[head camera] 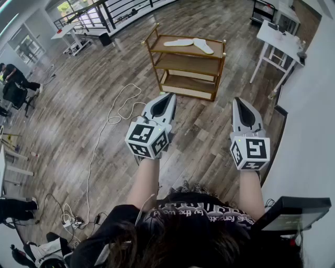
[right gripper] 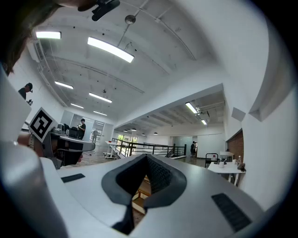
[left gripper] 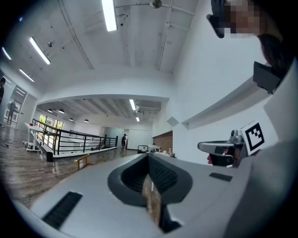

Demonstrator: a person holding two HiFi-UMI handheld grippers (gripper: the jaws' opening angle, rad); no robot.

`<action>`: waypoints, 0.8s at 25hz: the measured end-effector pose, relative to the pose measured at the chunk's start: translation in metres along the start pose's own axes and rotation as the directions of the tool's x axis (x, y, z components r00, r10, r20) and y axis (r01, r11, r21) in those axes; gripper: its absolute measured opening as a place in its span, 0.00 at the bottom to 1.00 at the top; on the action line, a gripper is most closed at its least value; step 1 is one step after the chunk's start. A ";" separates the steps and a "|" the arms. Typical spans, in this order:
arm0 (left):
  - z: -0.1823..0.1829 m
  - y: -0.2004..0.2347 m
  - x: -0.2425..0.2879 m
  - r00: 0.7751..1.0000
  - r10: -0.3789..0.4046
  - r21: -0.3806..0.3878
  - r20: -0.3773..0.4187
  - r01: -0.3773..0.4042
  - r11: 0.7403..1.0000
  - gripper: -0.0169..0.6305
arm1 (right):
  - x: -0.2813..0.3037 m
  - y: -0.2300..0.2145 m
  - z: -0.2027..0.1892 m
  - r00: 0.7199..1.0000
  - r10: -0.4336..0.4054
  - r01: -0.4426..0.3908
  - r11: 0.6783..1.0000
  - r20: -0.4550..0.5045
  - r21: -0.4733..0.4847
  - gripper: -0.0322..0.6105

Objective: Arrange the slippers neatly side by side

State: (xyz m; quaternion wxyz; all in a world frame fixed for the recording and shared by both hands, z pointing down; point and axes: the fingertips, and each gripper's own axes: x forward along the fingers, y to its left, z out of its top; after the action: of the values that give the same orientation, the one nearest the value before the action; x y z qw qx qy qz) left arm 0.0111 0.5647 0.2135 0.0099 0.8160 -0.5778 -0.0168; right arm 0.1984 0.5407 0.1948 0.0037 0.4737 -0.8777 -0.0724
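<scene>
Two white slippers lie on the top board of a wooden shelf rack: the left slipper lies crosswise, and the right slipper lies at an angle to it, toe ends close together. My left gripper and right gripper are held level over the floor, well short of the rack, side by side. Both are shut with nothing between their jaws. The left gripper faces the open hall in its own view. In the right gripper view, the right gripper shows part of the rack through its hollow.
A white cable loops over the wooden floor left of the rack. At the back right stands a white table, and a white wall runs along the right. A black railing closes the far end. A power strip lies near my feet.
</scene>
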 end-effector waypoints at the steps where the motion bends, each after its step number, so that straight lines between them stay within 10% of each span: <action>1: 0.000 0.000 0.000 1.000 -0.001 -0.001 -0.002 0.001 1.000 0.03 | 0.000 0.000 0.001 1.000 0.000 0.000 1.000 -0.001 0.001 0.05; 20: -0.015 0.028 -0.013 1.000 0.014 -0.039 -0.003 -0.014 0.999 0.03 | 0.011 0.013 -0.011 0.999 0.045 -0.045 0.997 0.011 0.065 0.05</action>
State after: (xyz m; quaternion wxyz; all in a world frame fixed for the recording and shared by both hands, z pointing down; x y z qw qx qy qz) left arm -0.0192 0.5674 0.2296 0.0270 0.8115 -0.5832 -0.0269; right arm 0.1825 0.5375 0.2070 -0.0142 0.4533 -0.8901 -0.0461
